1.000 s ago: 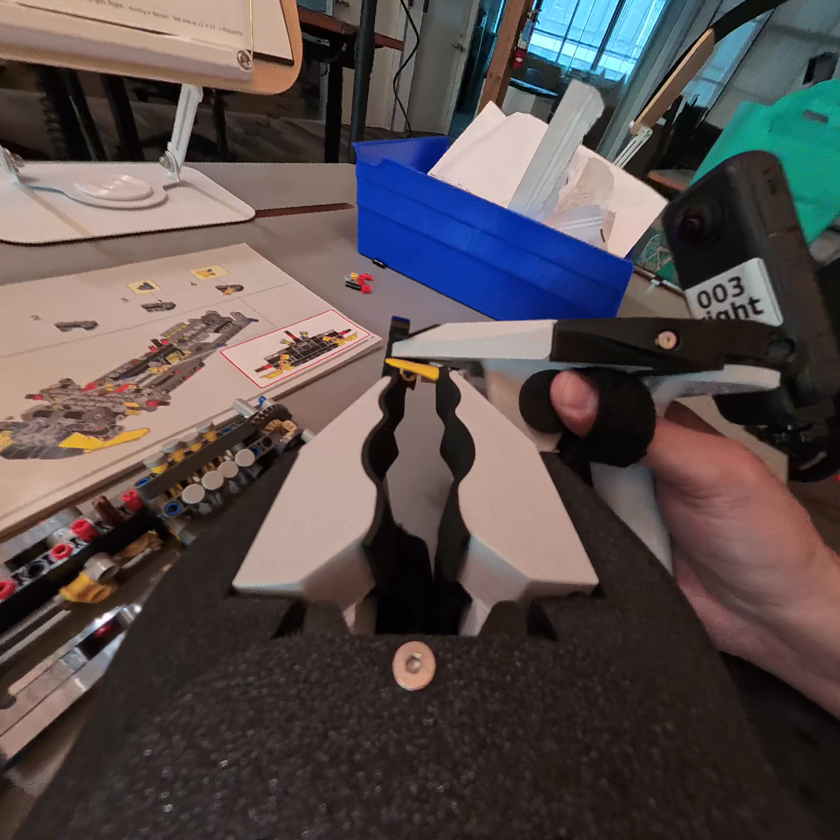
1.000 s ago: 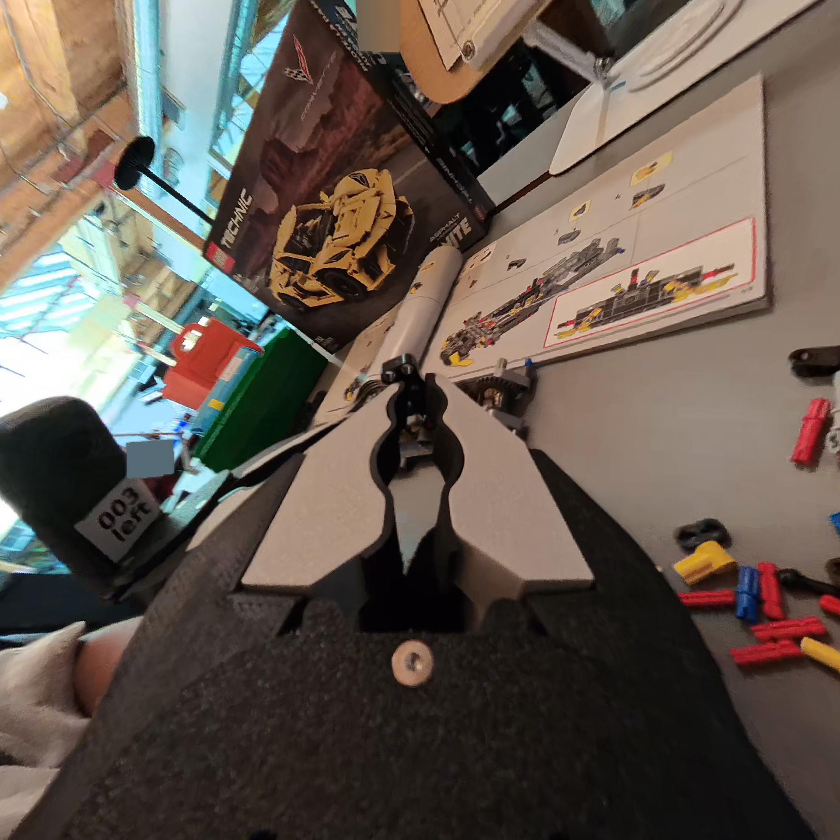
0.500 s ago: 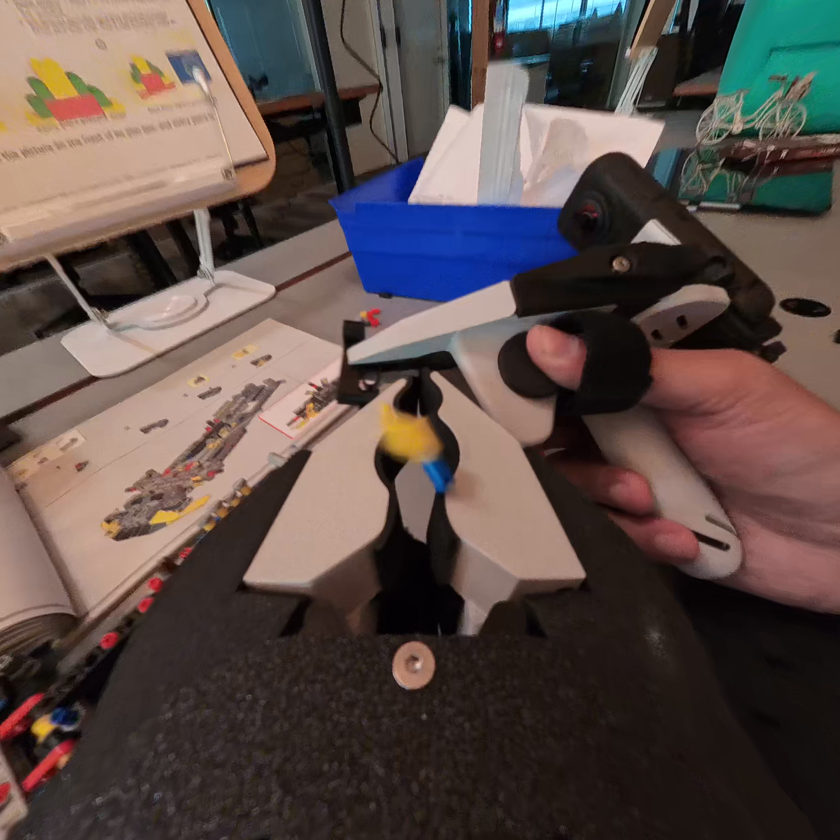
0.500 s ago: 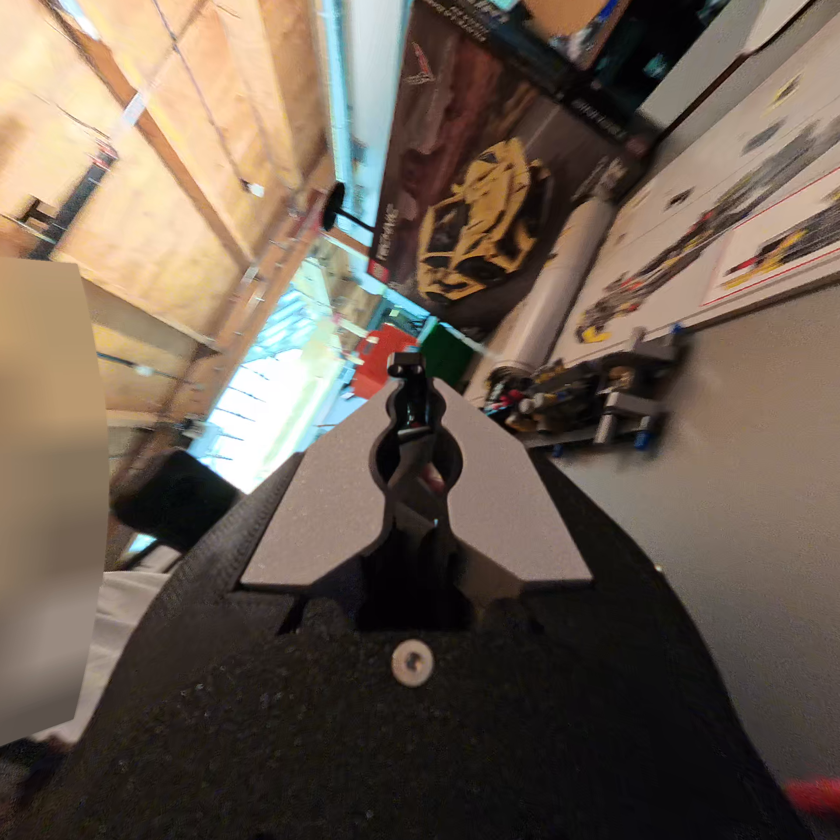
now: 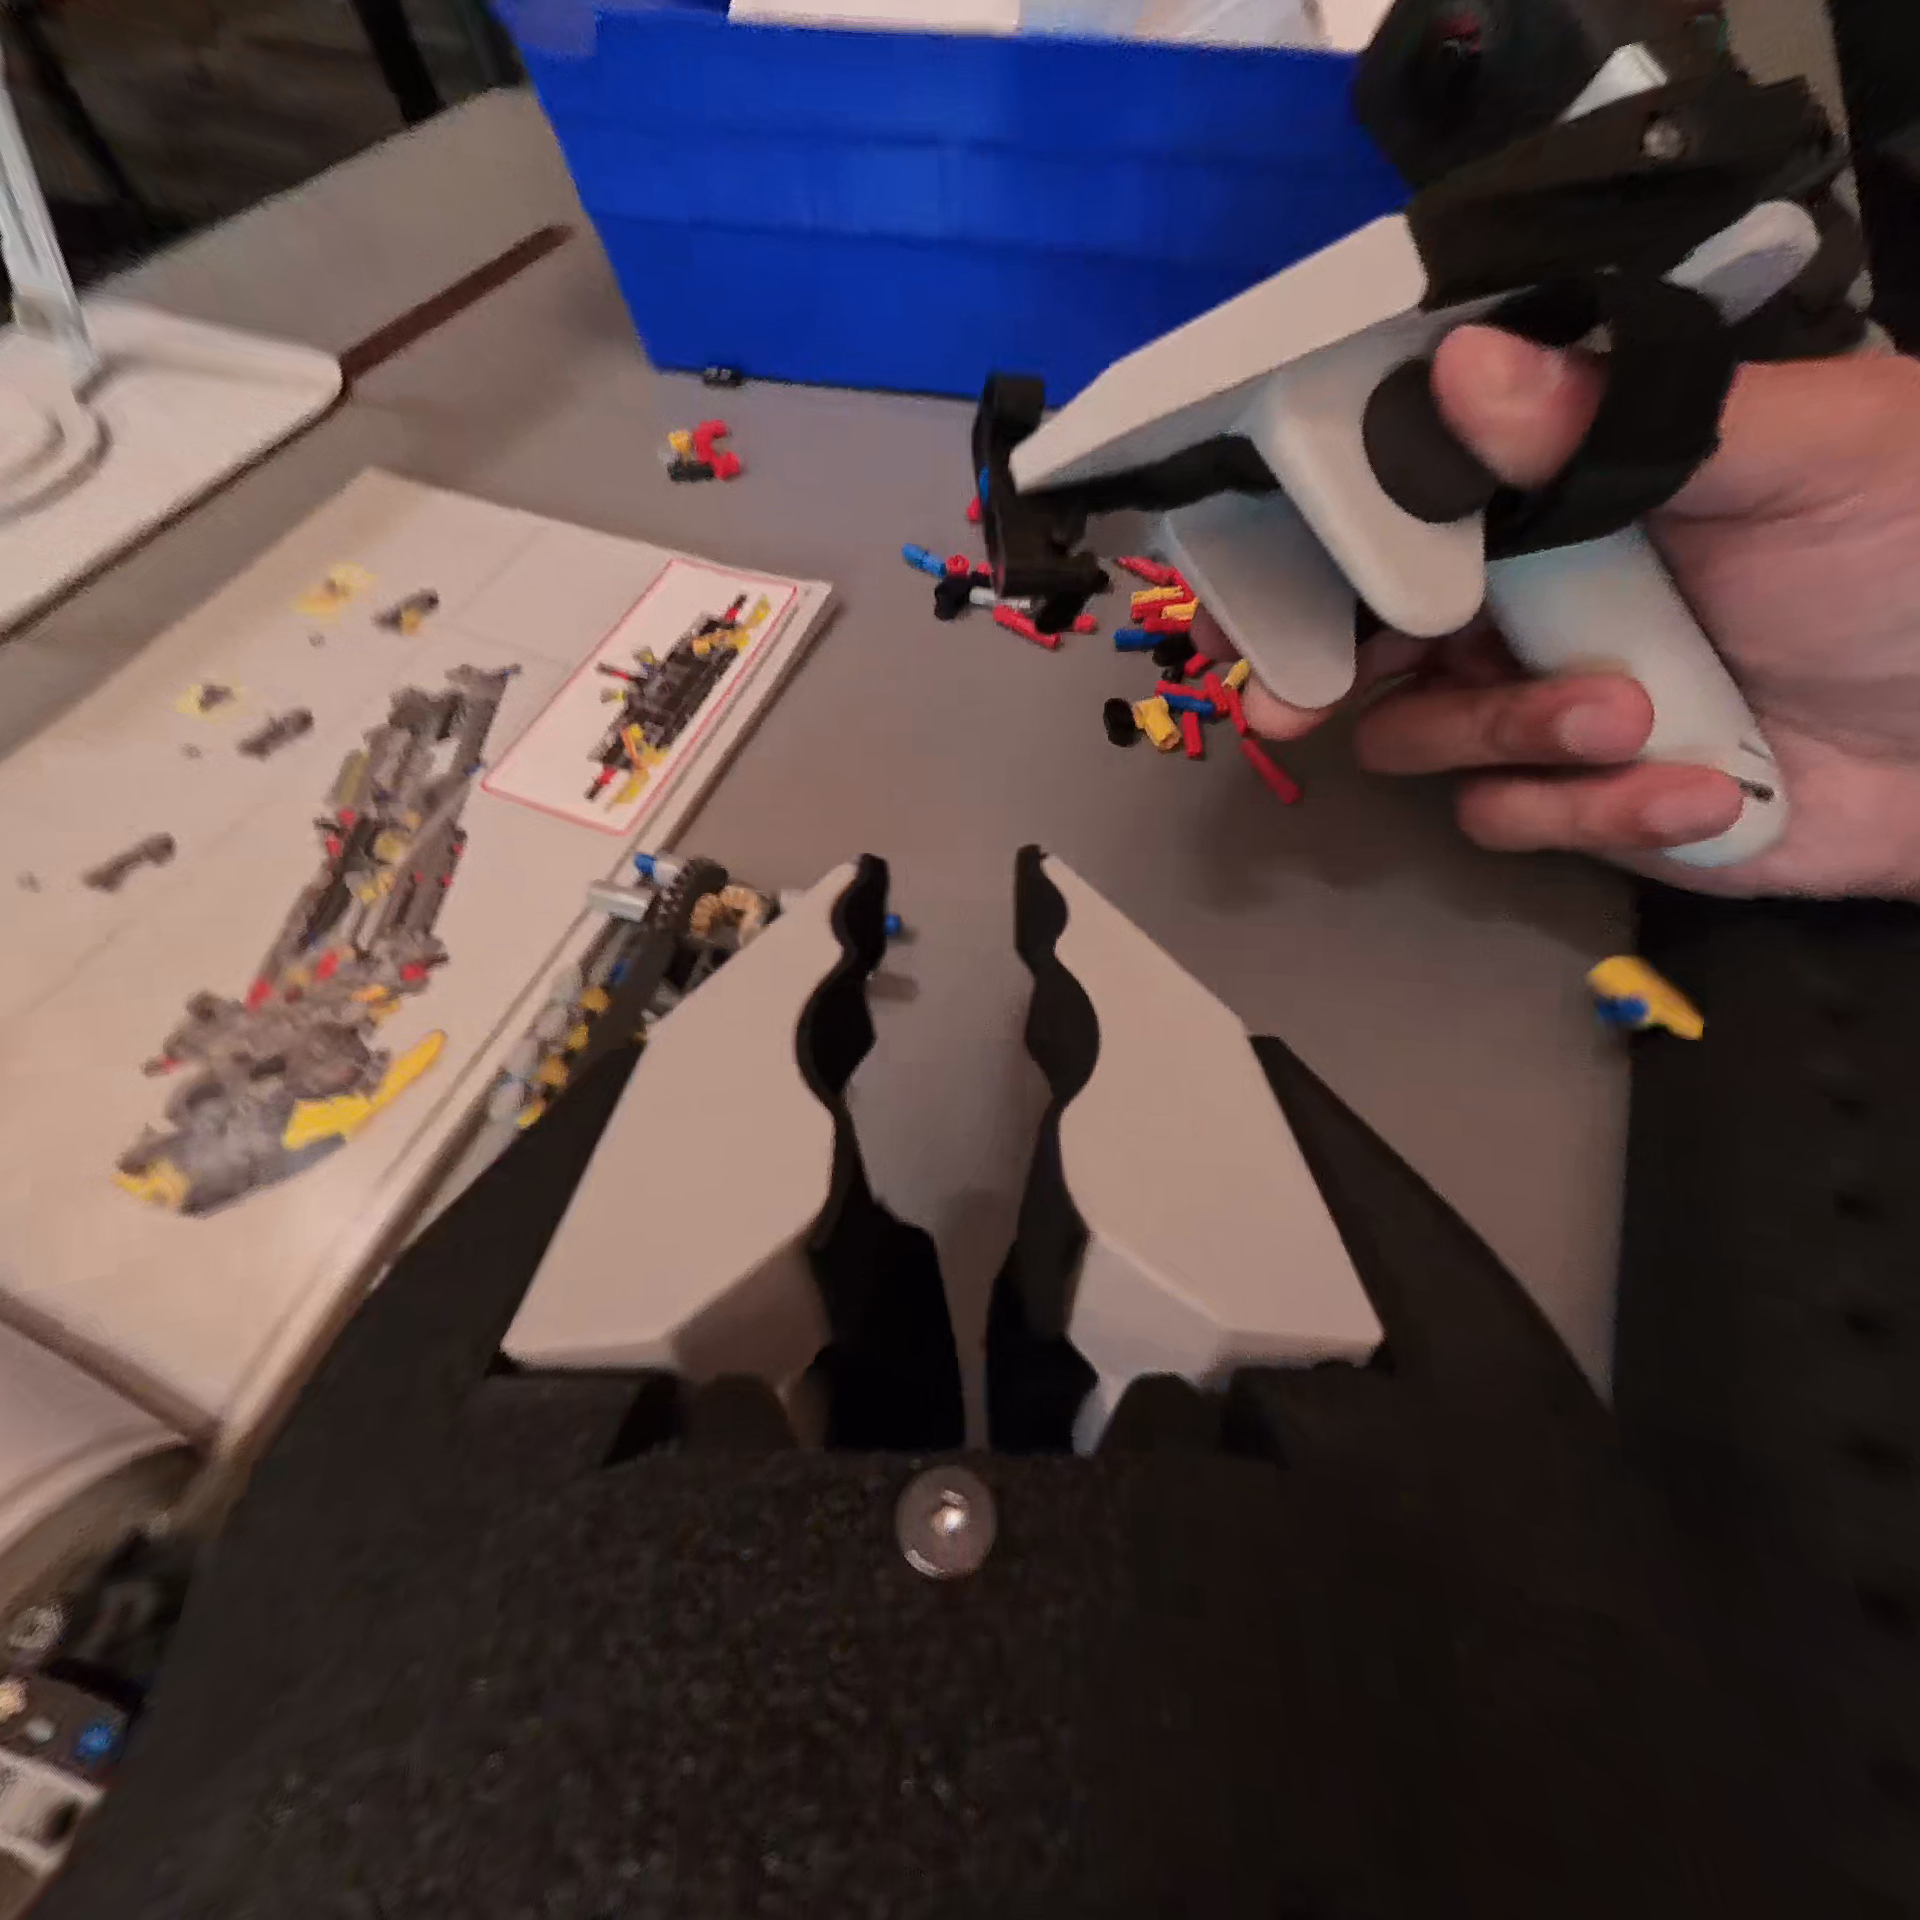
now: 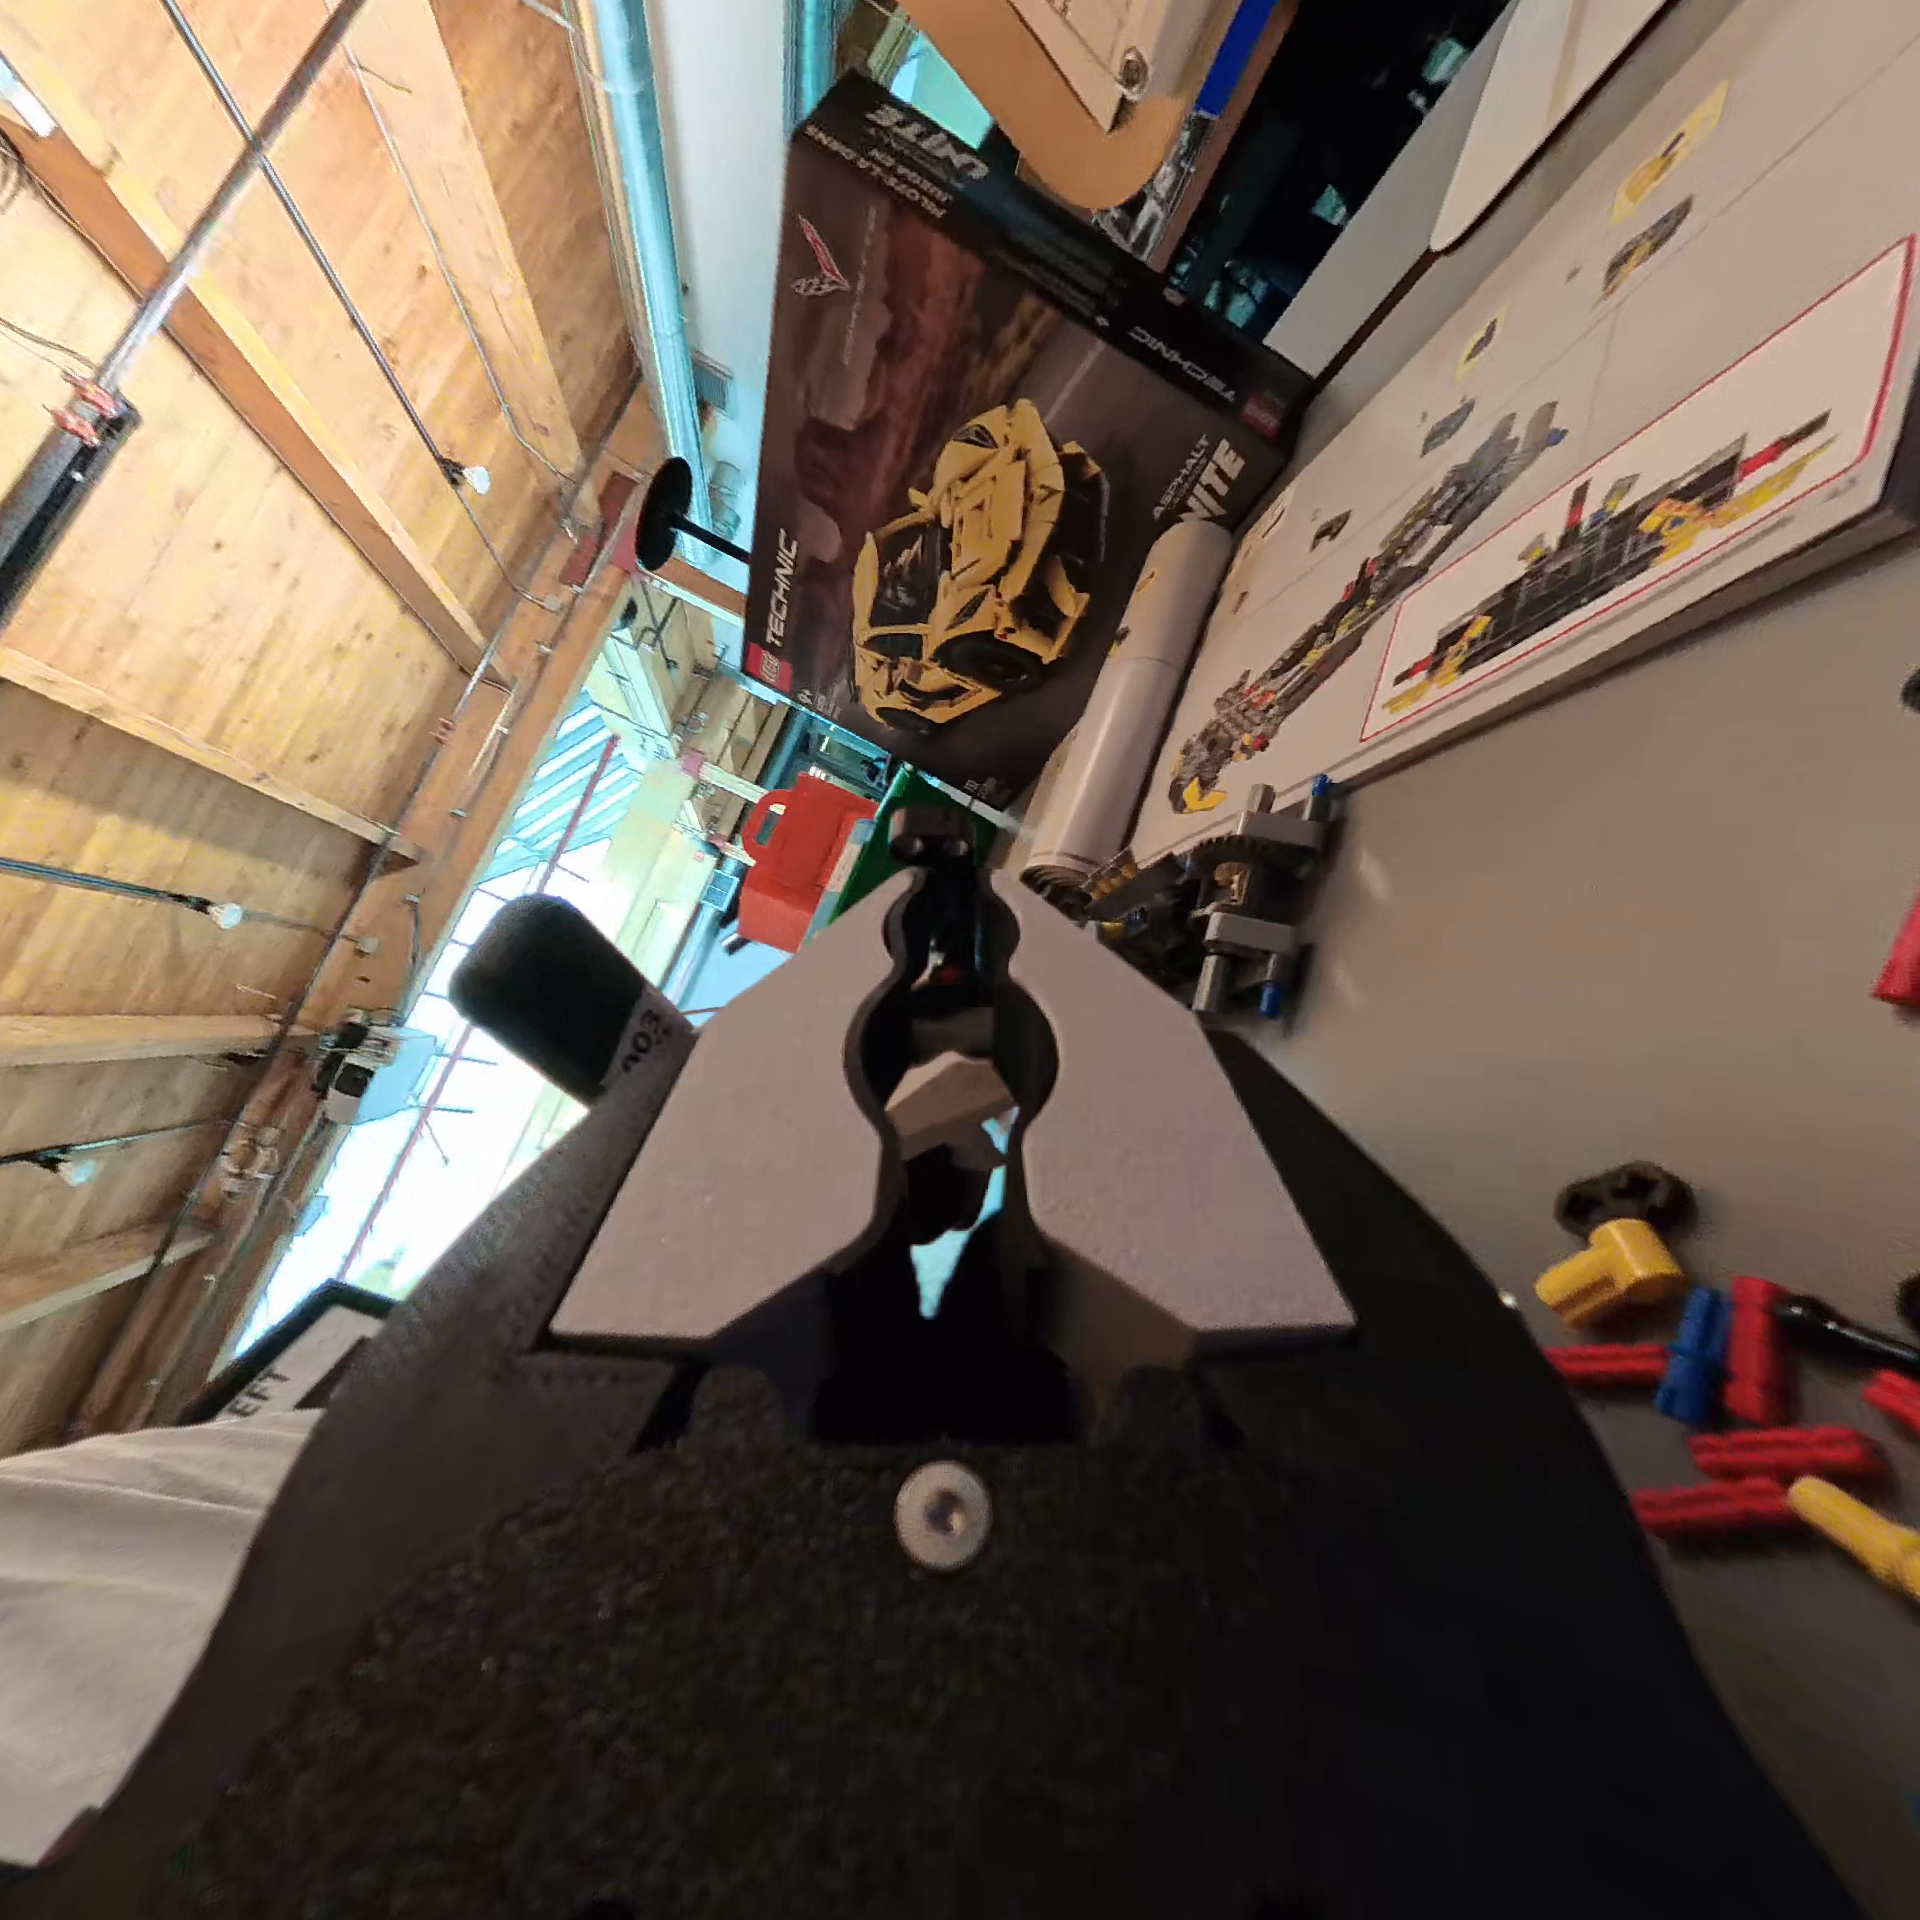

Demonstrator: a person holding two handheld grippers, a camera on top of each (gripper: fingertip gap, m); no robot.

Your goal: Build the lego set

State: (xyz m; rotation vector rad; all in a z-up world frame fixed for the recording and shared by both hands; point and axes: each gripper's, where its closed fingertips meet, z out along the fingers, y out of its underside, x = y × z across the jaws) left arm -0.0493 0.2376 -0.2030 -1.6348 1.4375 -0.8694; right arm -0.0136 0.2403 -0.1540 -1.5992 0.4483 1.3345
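Note:
My left gripper (image 5: 948, 868) is open and empty, low over the grey table (image 5: 935, 748). A small yellow piece with a blue pin (image 5: 1647, 1000) lies on the table to its right. My right gripper (image 6: 951, 896) is shut on a black lego piece (image 6: 940, 844). In the left wrist view the right gripper (image 5: 1010, 488) hangs above a pile of loose pins (image 5: 1174, 665), with the black piece (image 5: 1023, 545) in its tips. The part-built grey chassis (image 5: 665, 935) lies by the left finger, and it also shows in the right wrist view (image 6: 1236, 894).
An open instruction booklet (image 5: 395, 790) lies at the left. A blue bin (image 5: 935, 187) stands at the back. A white stand base (image 5: 125, 395) is at far left. The set's box (image 6: 987, 468) stands behind the booklet (image 6: 1558, 447). Red, blue and yellow pins (image 6: 1745, 1382) lie at right. The tips of one gripper are about 6 cm away from the tips of the other.
My left gripper has opened and tilted down toward the table. The yellow piece it held now lies on the table at right. My right gripper still holds the black piece.

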